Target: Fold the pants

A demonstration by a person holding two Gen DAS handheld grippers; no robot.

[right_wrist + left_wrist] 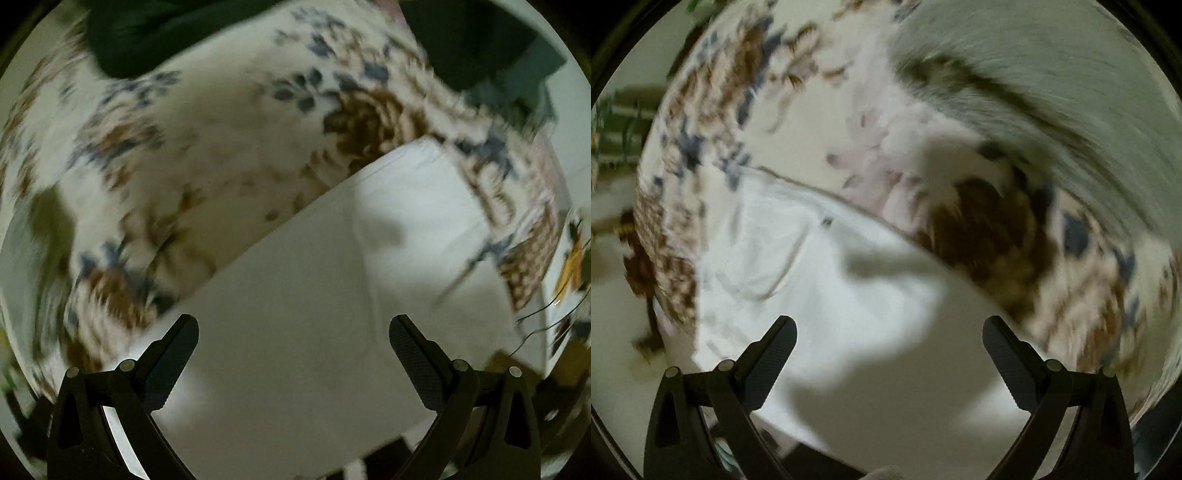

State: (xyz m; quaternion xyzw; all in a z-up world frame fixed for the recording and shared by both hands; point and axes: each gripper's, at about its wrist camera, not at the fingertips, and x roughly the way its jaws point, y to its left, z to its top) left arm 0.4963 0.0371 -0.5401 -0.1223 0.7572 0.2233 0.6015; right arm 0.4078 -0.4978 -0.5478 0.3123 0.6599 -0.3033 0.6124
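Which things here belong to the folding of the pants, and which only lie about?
For the job:
- white pants
- left tongs, open
- right tongs, open

Just lying about:
- floral bedsheet
- dark green cloth
- grey blanket

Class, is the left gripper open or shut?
Open: the left gripper has its jaws spread wide apart, nothing between them, above the white pants.

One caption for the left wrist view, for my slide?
Open left gripper above white pants on a floral sheet.
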